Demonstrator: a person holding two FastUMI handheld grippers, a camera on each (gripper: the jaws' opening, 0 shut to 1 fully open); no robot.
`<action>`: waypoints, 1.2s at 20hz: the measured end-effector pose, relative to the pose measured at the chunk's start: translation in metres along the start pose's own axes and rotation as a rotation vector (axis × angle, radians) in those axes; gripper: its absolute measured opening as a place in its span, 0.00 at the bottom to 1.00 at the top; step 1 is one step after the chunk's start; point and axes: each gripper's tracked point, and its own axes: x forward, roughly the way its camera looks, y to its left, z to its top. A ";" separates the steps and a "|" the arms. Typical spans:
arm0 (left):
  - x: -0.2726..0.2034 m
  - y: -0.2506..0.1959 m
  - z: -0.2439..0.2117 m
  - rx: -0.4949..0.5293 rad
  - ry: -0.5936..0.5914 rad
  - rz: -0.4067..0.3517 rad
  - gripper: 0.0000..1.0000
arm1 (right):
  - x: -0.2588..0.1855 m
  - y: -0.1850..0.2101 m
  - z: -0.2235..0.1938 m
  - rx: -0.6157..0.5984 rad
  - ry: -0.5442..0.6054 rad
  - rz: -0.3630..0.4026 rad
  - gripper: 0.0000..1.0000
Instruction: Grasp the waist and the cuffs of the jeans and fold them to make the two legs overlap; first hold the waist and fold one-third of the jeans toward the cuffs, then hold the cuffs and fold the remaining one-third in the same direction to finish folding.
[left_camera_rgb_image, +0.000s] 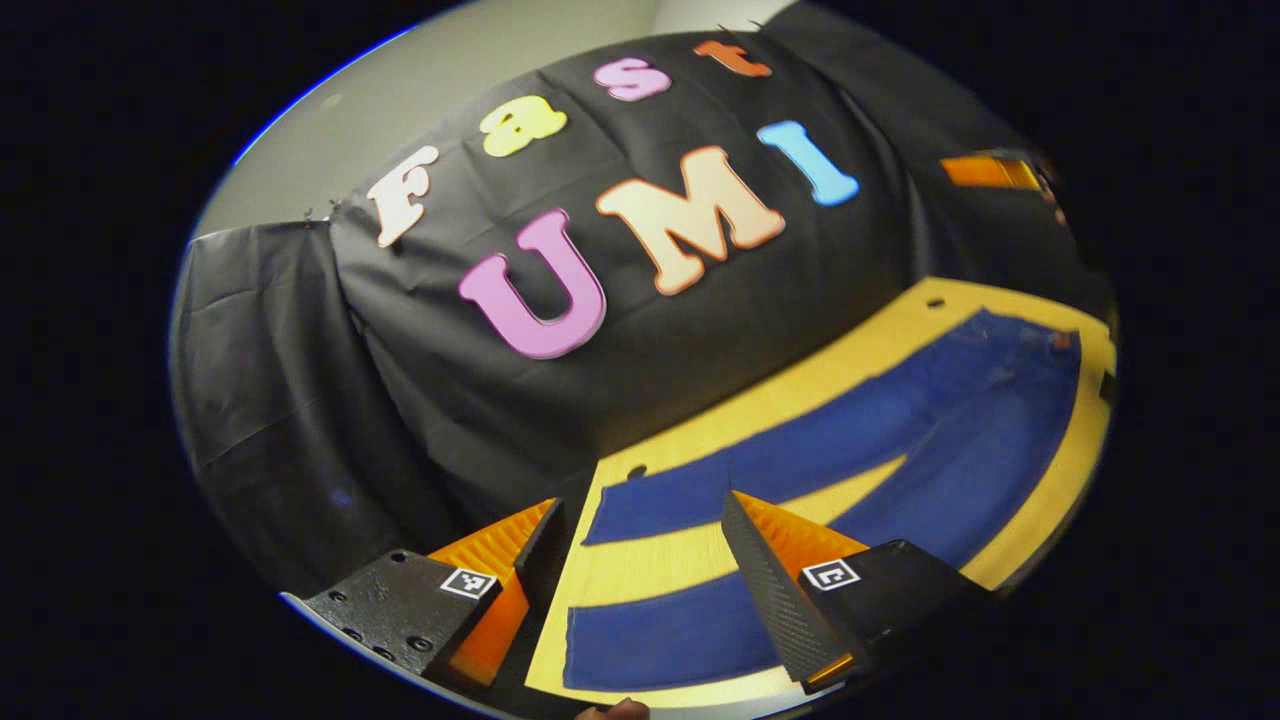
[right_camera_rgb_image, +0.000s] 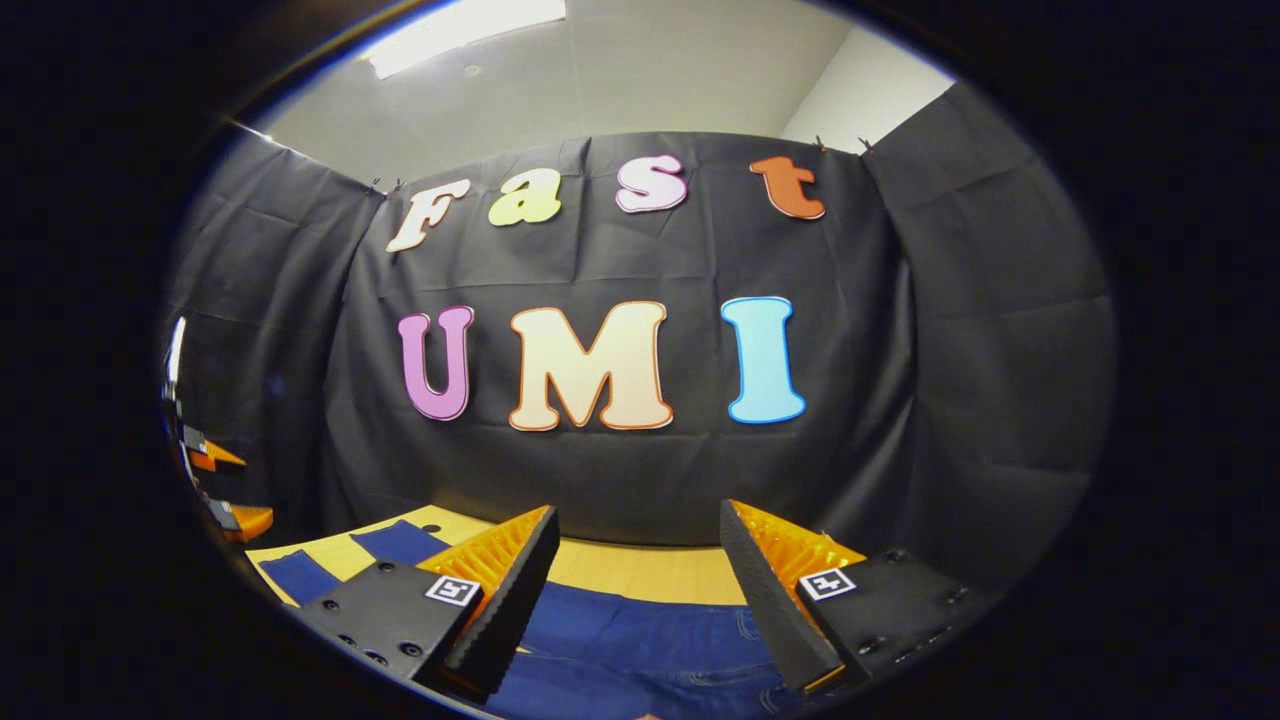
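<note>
Flat blue denim jeans (left_camera_rgb_image: 900, 420), wood table (left_camera_rgb_image: 640, 570).

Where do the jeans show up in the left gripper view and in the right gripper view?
Left gripper view: the jeans lie flat on the yellow table, lower right, with the two legs spread apart toward the camera.
Right gripper view: the jeans sit at the bottom, between the fingers of the open right hand-held gripper.
Shared landmark: the yellow table under the jeans.
</note>
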 end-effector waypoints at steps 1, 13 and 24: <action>0.000 0.000 -0.021 0.001 0.039 -0.014 0.95 | 0.004 0.002 -0.002 -0.012 -0.003 -0.001 0.99; -0.007 -0.017 -0.199 0.389 0.404 -0.240 0.96 | 0.022 0.023 -0.030 -0.086 0.074 -0.023 1.00; -0.021 -0.024 -0.272 0.680 0.586 -0.405 1.00 | 0.027 0.017 -0.060 -0.113 0.152 -0.054 0.99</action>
